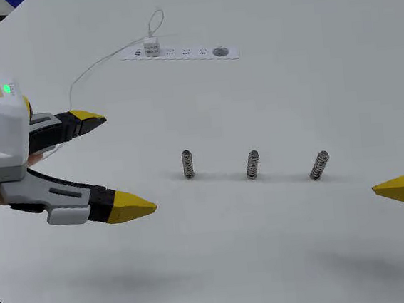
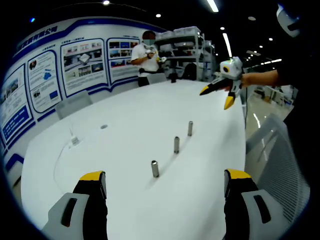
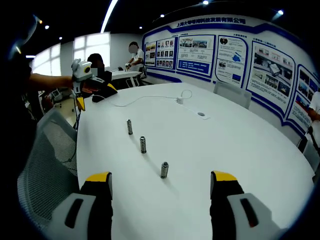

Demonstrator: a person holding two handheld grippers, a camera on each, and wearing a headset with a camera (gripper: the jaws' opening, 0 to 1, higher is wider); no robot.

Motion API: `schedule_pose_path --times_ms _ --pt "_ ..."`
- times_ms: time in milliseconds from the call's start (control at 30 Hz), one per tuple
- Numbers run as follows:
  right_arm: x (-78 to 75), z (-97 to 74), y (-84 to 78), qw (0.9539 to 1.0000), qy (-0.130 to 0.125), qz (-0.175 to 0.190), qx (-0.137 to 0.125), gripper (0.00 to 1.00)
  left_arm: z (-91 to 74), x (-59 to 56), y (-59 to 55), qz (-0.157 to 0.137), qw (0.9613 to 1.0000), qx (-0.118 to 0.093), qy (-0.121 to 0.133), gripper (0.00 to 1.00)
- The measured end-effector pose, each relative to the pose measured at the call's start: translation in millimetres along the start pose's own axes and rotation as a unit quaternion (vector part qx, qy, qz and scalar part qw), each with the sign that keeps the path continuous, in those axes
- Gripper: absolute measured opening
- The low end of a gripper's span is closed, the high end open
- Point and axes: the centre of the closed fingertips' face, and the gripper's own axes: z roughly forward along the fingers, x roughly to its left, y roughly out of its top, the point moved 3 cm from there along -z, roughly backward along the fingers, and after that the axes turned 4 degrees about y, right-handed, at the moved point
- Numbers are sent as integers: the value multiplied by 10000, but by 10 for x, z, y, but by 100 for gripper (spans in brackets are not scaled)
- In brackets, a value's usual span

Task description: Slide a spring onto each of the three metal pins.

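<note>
- The left gripper (image 1: 128, 163) sits at the left edge of the head view. Its yellow-tipped jaws are spread wide with nothing between them.
- The right gripper (image 1: 395, 151) enters from the right edge of the same view. Its two yellow tips are also well apart, and it holds nothing.
- Three springs stand in a row on the white table (image 1: 305, 256), across the centre of the frame: the left spring (image 1: 187, 164), the middle spring (image 1: 253, 164) and the right spring (image 1: 319, 165).
- Each spring's long axis is upright. The middle and right ones lean slightly towards the upper right of the frame.
- No bare pin shows apart from the coils. Springs standing on end like this suggest each already sits over a pin, so the task looks complete or close to it.
- The row lies to the right of the left gripper's tips and to the left of the right gripper's tips, well apart from both.
- The left gripper is nearer the left spring and the right gripper nearer the right spring. The middle spring lies between them.
- In each gripper view the row runs away up the frame between that gripper's own jaws, so a straight reach forward would meet the nearest spring first.
- Any seating touch would call for pressing down along the upright axis, since a sideways push could tip a spring.
- A power strip (image 1: 178, 53) with a white charger (image 1: 152, 47) lies in the upper part of the head view, far from the work.
</note>
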Motion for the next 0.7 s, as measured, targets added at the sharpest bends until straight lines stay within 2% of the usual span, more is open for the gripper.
schedule_pose_path --times_ms 300,700 --pt "-10 -5 2 10000 -12 20 30 81 25 10 -23 -64 10000 -28 -3 100" --pt "-8 -26 11 9999 -79 93 12 81 89 6 15 -100 9998 -132 -86 100"
